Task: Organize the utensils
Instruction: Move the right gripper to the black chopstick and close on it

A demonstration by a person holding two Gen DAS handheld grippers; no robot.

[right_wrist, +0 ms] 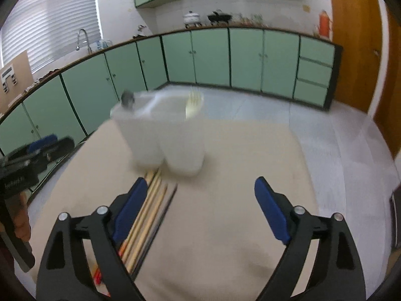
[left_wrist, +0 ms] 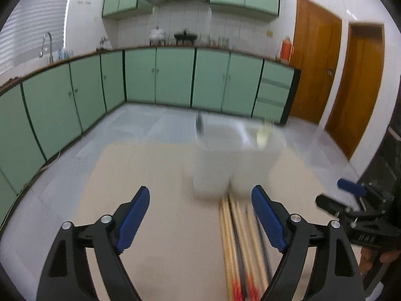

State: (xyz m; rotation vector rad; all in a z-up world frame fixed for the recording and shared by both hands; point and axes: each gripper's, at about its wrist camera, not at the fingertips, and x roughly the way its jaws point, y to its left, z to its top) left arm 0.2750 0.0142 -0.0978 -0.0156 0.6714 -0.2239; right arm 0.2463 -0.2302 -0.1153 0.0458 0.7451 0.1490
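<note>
A white two-part utensil holder (left_wrist: 233, 160) stands on the beige table (left_wrist: 150, 175), blurred; a dark spoon handle (left_wrist: 199, 124) and a pale fork (left_wrist: 264, 133) stick out of it. Several wooden and dark chopsticks (left_wrist: 238, 245) lie on the table in front of it, by my left gripper's right finger. My left gripper (left_wrist: 200, 215) is open and empty. In the right wrist view the holder (right_wrist: 163, 138), spoon (right_wrist: 127, 99), fork (right_wrist: 193, 105) and chopsticks (right_wrist: 147, 215) show; the chopsticks lie beside the left finger of my open, empty right gripper (right_wrist: 200, 208).
Green kitchen cabinets (left_wrist: 160, 75) line the far walls, with a sink tap (left_wrist: 47, 45) at the left and wooden doors (left_wrist: 315, 57) at the right. The right gripper (left_wrist: 356, 200) shows at the right edge of the left view; the left gripper (right_wrist: 37, 153) at the left of the right view.
</note>
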